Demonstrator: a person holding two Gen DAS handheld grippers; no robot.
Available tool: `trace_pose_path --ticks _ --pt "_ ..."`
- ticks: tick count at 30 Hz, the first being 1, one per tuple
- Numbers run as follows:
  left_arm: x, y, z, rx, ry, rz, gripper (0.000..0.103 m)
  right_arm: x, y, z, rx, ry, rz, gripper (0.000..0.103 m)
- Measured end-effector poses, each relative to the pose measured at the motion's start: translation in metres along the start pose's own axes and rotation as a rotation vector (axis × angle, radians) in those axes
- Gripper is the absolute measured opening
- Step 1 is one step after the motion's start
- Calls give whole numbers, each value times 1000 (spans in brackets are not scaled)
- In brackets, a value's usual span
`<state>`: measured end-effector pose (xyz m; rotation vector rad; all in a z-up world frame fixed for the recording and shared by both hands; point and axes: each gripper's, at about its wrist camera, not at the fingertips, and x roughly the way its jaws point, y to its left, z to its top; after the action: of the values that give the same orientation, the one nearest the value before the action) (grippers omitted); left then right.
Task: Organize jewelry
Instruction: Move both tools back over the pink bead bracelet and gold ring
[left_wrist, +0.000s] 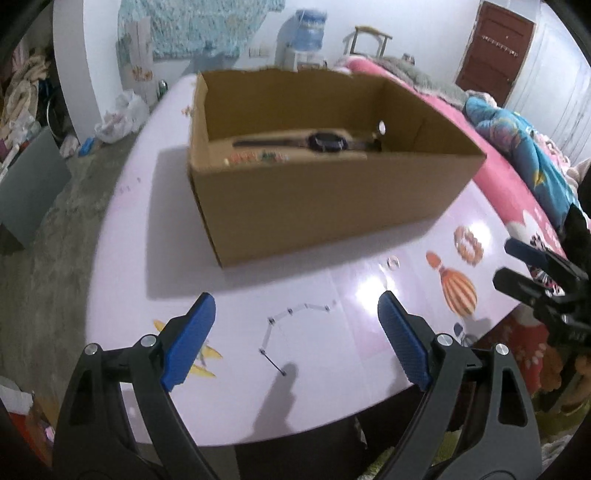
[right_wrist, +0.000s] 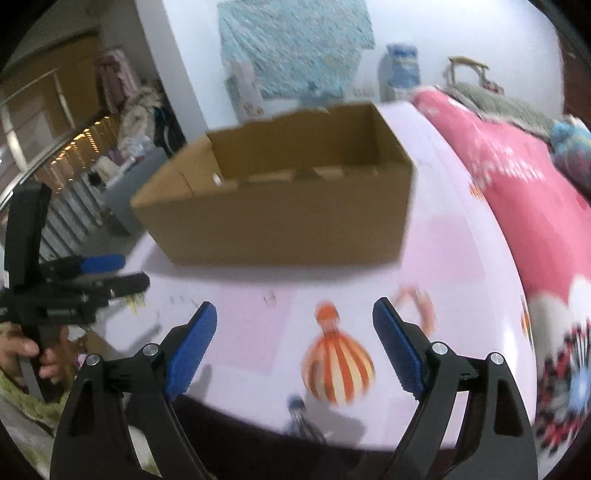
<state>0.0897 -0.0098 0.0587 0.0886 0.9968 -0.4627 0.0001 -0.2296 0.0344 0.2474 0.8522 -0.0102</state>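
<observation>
An open cardboard box (left_wrist: 317, 206) stands mid-table and holds a dark wristwatch (left_wrist: 325, 142), a colourful bead bracelet (left_wrist: 258, 157) and a small white piece (left_wrist: 381, 127). On the pale table in front of it lie a thin linked chain (left_wrist: 271, 321), a small clear ring (left_wrist: 392, 262) and an orange-and-white bead bracelet (left_wrist: 468, 243). My left gripper (left_wrist: 295, 299) hangs open just above the chain, nothing between its blue pads. My right gripper (right_wrist: 294, 304) is open too, over the balloon print, with the ring (right_wrist: 269, 297) and the blurred bracelet (right_wrist: 417, 302) ahead of it.
The table (left_wrist: 155, 229) is round with cartoon prints, its near edge just below both grippers. A pink bed (right_wrist: 517, 192) runs along its right side. A hand (right_wrist: 18, 354) holds the left gripper (right_wrist: 133, 271) at the left. The right gripper (left_wrist: 508, 262) shows at the right edge.
</observation>
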Motion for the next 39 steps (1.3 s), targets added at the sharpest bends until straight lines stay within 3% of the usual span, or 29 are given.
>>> trace_pose_path --ticks 5,10,16,19,24,27,39 --pt "20 -10 -13 8 59 1 86 0 -20 -21 54 40 -45 84" --pt "39 -19 -15 7 102 3 86 4 -22 -19 37 51 -87 84" --pt "62 -23 -16 -6 163 57 88 19 -30 -18 14 111 -197 84" --pt "67 -30 -19 48 172 115 94 27 -35 -21 20 137 -265 84" --pt "69 -35 -24 50 153 124 95 41 -43 -23 23 174 -319 84" --pt "69 -36 -26 50 147 124 95 49 -38 -21 -22 193 -349 93" --pt "68 -32 -29 48 137 125 96 55 -41 -17 2 239 -322 96"
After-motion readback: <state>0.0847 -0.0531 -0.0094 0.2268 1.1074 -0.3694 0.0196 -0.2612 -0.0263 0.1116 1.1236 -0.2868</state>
